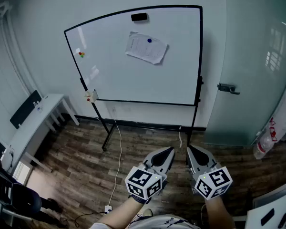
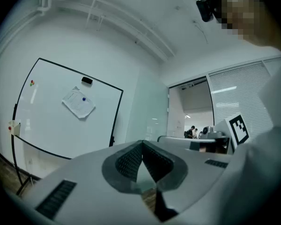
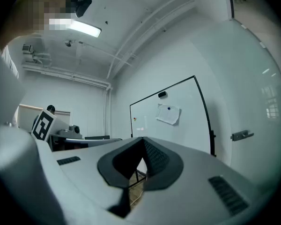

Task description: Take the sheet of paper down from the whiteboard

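Observation:
A white sheet of paper (image 1: 146, 47) hangs a little tilted on the upper middle of the whiteboard (image 1: 109, 70), pinned by a blue magnet (image 1: 149, 40). Both grippers are held low and side by side, well short of the board, pointing at it. My left gripper (image 1: 168, 151) is shut with nothing between its jaws, and my right gripper (image 1: 192, 150) is shut and empty too. The left gripper view has the paper (image 2: 78, 102) far off at left, beyond the closed tips (image 2: 142, 143). From the right gripper view the paper (image 3: 168, 114) shows above the closed tips (image 3: 143, 139).
A black eraser (image 1: 139, 17) sticks to the board's top edge; small red and green magnets (image 1: 81, 54) sit at its left. The board stands on a black frame over wood flooring. A white desk (image 1: 38, 123) is at left, a glass door with handle (image 1: 227, 88) at right, a white cable (image 1: 117, 151) on the floor.

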Demonstrator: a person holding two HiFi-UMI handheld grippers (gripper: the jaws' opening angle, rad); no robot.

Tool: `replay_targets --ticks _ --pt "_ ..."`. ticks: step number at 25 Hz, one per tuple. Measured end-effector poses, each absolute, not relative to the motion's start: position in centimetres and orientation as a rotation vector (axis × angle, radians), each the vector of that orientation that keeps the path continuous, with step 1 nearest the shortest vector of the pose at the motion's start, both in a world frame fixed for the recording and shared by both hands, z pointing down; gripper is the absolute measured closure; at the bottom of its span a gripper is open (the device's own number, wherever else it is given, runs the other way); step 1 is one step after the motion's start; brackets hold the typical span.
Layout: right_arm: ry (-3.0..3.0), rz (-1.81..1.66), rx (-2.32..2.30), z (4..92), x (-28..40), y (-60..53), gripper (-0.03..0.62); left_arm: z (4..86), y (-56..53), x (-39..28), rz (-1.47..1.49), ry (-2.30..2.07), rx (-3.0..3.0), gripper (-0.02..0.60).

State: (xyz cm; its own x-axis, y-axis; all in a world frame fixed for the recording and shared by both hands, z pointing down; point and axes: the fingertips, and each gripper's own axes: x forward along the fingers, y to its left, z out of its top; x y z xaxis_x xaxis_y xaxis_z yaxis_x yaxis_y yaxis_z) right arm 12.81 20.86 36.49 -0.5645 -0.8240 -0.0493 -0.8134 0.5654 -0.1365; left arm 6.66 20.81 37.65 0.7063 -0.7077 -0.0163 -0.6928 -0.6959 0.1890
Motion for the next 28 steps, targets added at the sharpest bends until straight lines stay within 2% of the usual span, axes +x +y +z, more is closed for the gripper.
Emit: replay_targets --ticks 11,17,28 --pt "2.704 -0.153 -1.353 36.9 13.8 20.1 0.582 38.5 19.9 7.4 -0.121 -1.19 2.711 0.568" --pt "2.698 -0.177 -1.329 37.1 12.7 18.5 0.582 38.7 18.1 5.5 -0.111 -1.248 2.701 0.568" --pt "2.692 -0.118 -1.353 35.9 8.4 10.0 0.582 38.3 8.5 1.3 -0.139 -1.276 2.75 0.568"
